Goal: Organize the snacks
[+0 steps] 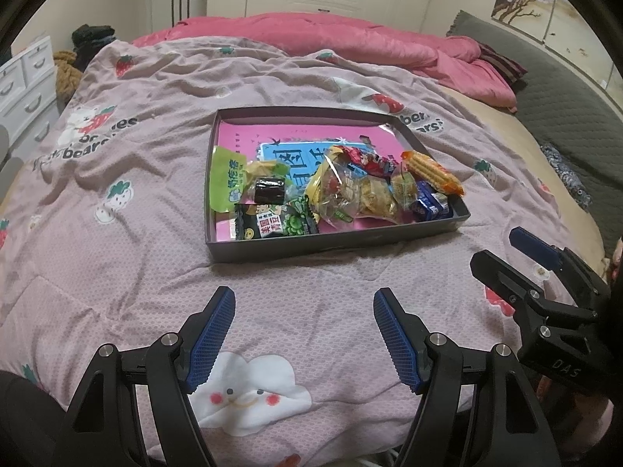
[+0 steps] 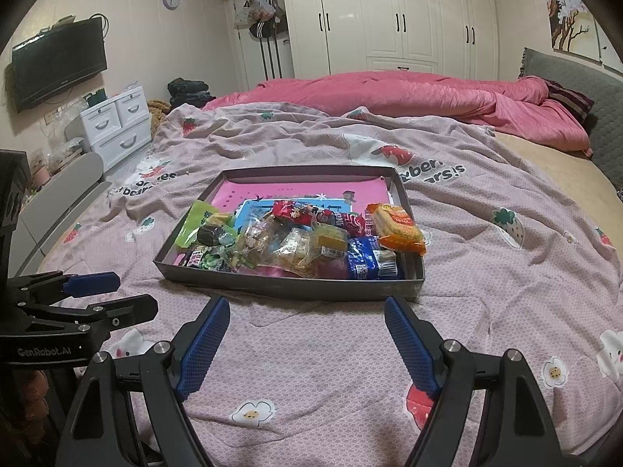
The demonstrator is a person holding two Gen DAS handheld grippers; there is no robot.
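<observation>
A shallow grey box (image 1: 335,243) (image 2: 288,283) with a pink lining lies on the bed. Several wrapped snacks are piled at its near end: a green pouch (image 1: 225,181) (image 2: 194,218), an orange biscuit pack (image 1: 434,173) (image 2: 397,227), a blue pack (image 1: 430,204) (image 2: 370,262), red wrappers (image 2: 311,212) and clear bags (image 1: 350,194). My left gripper (image 1: 303,299) is open and empty over the blanket, just short of the box. My right gripper (image 2: 307,309) is open and empty in front of the box's near wall. Each gripper shows in the other's view: the right one (image 1: 521,257), the left one (image 2: 97,292).
A pink strawberry-print blanket (image 1: 155,155) (image 2: 486,272) covers the bed. A pink quilt (image 2: 428,97) is bunched at the far side, with a grey headboard (image 2: 564,74) at right. White drawers (image 2: 117,124) and a wall TV (image 2: 58,62) stand at left.
</observation>
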